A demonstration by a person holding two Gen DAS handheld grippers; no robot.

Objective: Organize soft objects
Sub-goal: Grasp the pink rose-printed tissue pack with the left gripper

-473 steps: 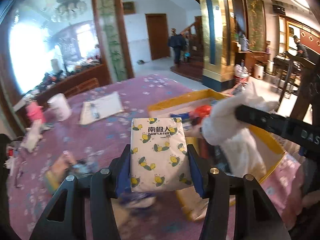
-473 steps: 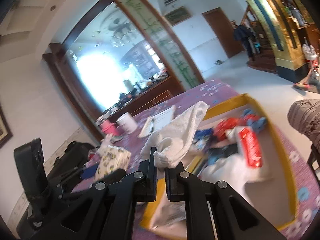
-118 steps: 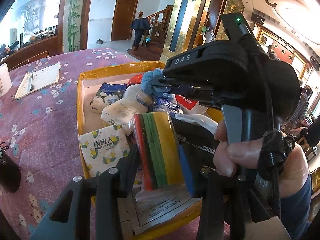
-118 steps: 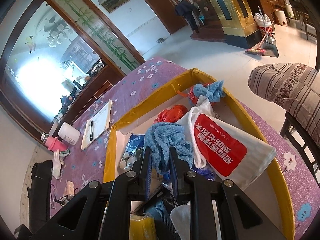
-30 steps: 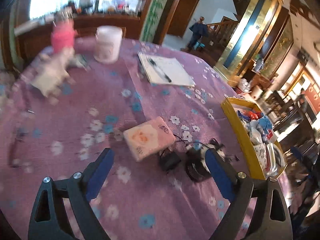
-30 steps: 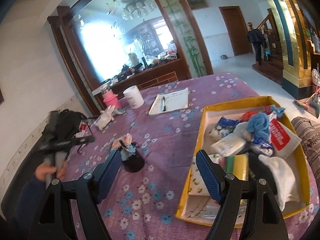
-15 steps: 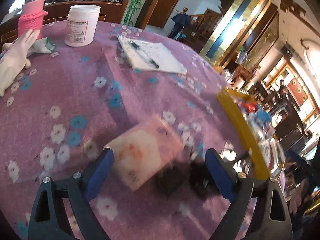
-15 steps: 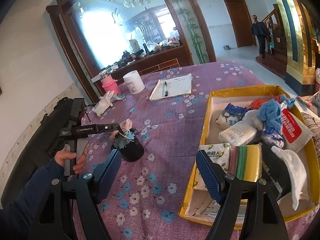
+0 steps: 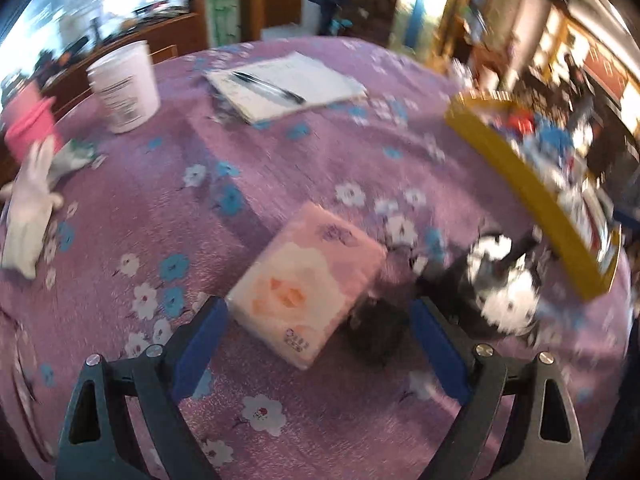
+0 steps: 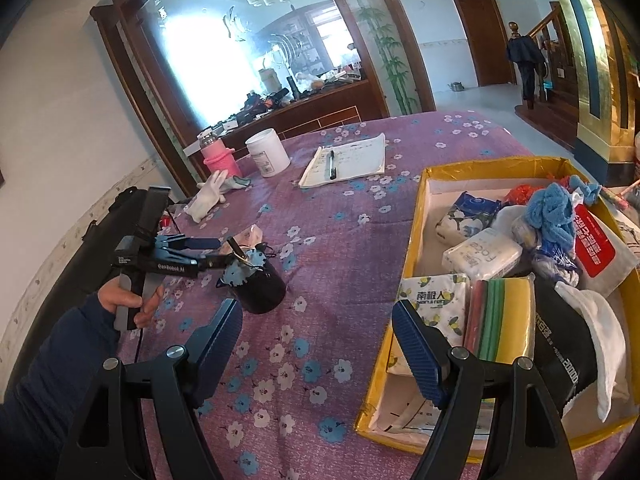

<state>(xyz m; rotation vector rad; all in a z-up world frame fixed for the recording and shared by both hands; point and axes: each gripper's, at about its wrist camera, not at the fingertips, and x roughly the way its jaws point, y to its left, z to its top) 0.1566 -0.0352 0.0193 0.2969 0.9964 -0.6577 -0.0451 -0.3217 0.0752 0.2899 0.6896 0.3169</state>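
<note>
A pink tissue pack (image 9: 308, 280) lies flat on the purple flowered tablecloth (image 9: 192, 216). My left gripper (image 9: 318, 338) hangs open just above its near corner, pads apart and not touching it. In the right wrist view the same left gripper (image 10: 212, 252) is held by a hand in a dark sleeve, beside the pink tissue pack (image 10: 250, 236). The yellow box (image 10: 410, 240) at right holds tissue packs, sponges (image 10: 502, 320), blue cloths (image 10: 554, 210) and a white towel (image 10: 604, 332). My right gripper (image 10: 316, 334) stands open over the cloth by the box's left wall, holding nothing.
A black pouch with a blue flower (image 10: 258, 280) and a black cable tangle (image 9: 500, 276) lie right of the pink pack. A white jar (image 10: 267, 152), pink bottle (image 10: 218, 156), white glove (image 10: 208, 196) and notebook with pen (image 10: 346, 160) sit farther back.
The left gripper has dropped toward the pink tissue pack and rolled, so the pack now sits between its open fingers. The right gripper has sunk slightly and stays open.
</note>
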